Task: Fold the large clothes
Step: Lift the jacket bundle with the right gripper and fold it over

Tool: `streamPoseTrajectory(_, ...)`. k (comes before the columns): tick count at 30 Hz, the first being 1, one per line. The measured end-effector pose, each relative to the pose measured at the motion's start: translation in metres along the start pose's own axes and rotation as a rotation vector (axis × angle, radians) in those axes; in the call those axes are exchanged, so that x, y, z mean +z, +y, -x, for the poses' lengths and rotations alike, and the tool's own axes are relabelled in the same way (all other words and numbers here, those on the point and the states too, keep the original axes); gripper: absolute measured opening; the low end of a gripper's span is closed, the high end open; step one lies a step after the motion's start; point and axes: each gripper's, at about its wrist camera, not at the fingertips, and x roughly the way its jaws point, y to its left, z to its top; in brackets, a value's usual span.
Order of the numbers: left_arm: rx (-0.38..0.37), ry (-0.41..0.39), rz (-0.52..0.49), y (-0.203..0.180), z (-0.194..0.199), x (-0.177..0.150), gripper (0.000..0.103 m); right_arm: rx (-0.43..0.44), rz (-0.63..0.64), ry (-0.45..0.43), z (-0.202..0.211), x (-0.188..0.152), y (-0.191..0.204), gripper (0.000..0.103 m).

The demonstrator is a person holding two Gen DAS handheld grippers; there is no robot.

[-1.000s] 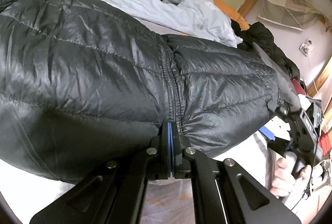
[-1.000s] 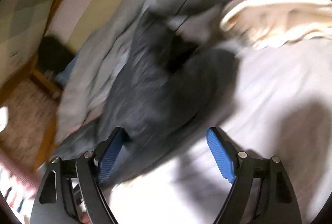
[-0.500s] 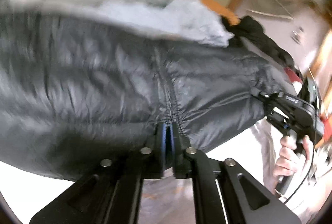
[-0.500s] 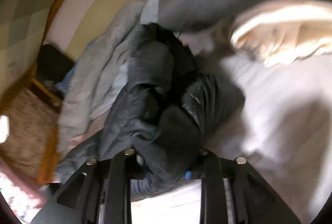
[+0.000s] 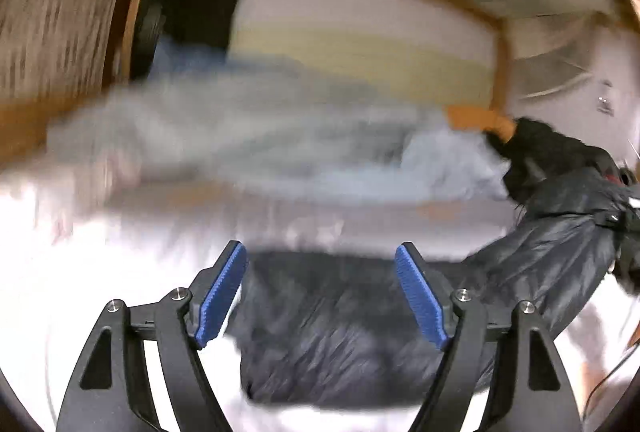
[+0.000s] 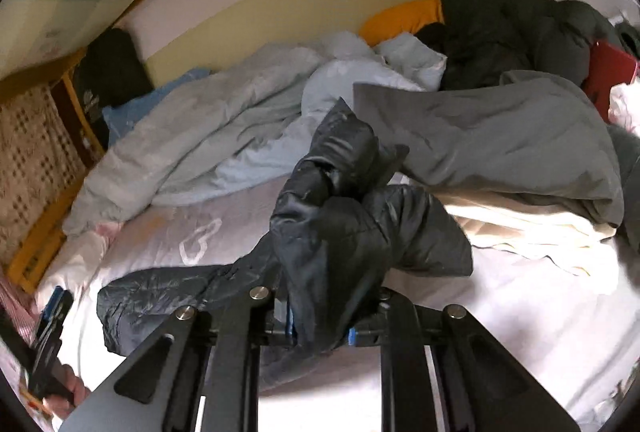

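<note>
Change since earlier frame: released, the left gripper no longer pinches the zip edge of the dark puffer jacket; its blue pads now stand wide apart with nothing between them. The left wrist view is heavily blurred, so that gripper appears to be swinging fast.
Right gripper: the right gripper is clamped on a bunched fold of the jacket, jaws closed tight around the fabric, where half a second ago the grip was only just taken.
Jacket position: one end is raised in the right jaws; the rest trails down to the left and lies on the white bed sheet. In the left wrist view part of it sits below and between the open jaws, not touching the pads as far as the blur allows.
Meaning for task: judged an early stage; no flat fold is visible, the jacket is crumpled. The left gripper probably needs a new hold before a fold can be laid.
Surroundings: pale blue duvet behind the jacket; grey garment to the right, near but apart; black coat by the headboard.
Containers: none visible; nothing to report as held in one.
</note>
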Motion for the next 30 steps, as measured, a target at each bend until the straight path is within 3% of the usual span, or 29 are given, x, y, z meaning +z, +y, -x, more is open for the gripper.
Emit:
streamPoseTrajectory(3, 0.031, 0.219, 0.135, 0.03, -0.037, -0.011, 0.076, -0.09, 0.077, -0.019, 0.006, -0.007, 0.028, 0.019)
streamPoseTrajectory(5, 0.113, 0.297, 0.199, 0.042, -0.053, -0.02, 0.075, -0.105, 0.126, -0.011, 0.004, -0.011, 0.039, 0.019)
streamPoseTrajectory(6, 0.157, 0.3, 0.216, 0.045, -0.054, -0.022, 0.075, -0.074, 0.121, 0.003, 0.002, -0.014, 0.044, 0.019)
streamPoseTrajectory(9, 0.124, 0.283, 0.221, 0.045, -0.054, -0.018, 0.065, 0.045, 0.069, 0.008, 0.009, -0.011, 0.055, 0.021)
streamPoseTrajectory(11, 0.095, 0.287, 0.204, 0.039, -0.054, -0.016, 0.047, 0.039, 0.105, -0.034, 0.017, -0.008, 0.073, 0.021)
streamPoseTrajectory(13, 0.072, 0.278, 0.196, 0.035, -0.052, -0.015, 0.043, 0.056, 0.16, -0.07, 0.023, -0.009, 0.098, 0.021)
streamPoseTrajectory(16, 0.056, 0.207, 0.199, 0.029, -0.034, -0.002, 0.043, 0.086, 0.258, -0.129, 0.028, -0.018, 0.148, 0.021)
streamPoseTrajectory(19, 0.07, 0.121, 0.186, 0.029, -0.007, 0.018, 0.047, 0.001, 0.374, -0.26, 0.027, -0.041, 0.2, 0.023)
streamPoseTrajectory(21, 0.084, 0.078, 0.16, 0.031, 0.007, 0.027, 0.048, -0.024, 0.457, -0.299, 0.021, -0.06, 0.233, 0.024)
streamPoseTrajectory(25, 0.13, -0.006, 0.168, 0.052, 0.032, 0.037, 0.051, -0.077, 0.631, -0.315, 0.005, -0.103, 0.29, 0.025)
streamPoseTrajectory(30, 0.084, -0.016, 0.283, 0.081, 0.042, 0.04, 0.05, -0.128, 0.78, -0.299, -0.018, -0.152, 0.335, 0.033)
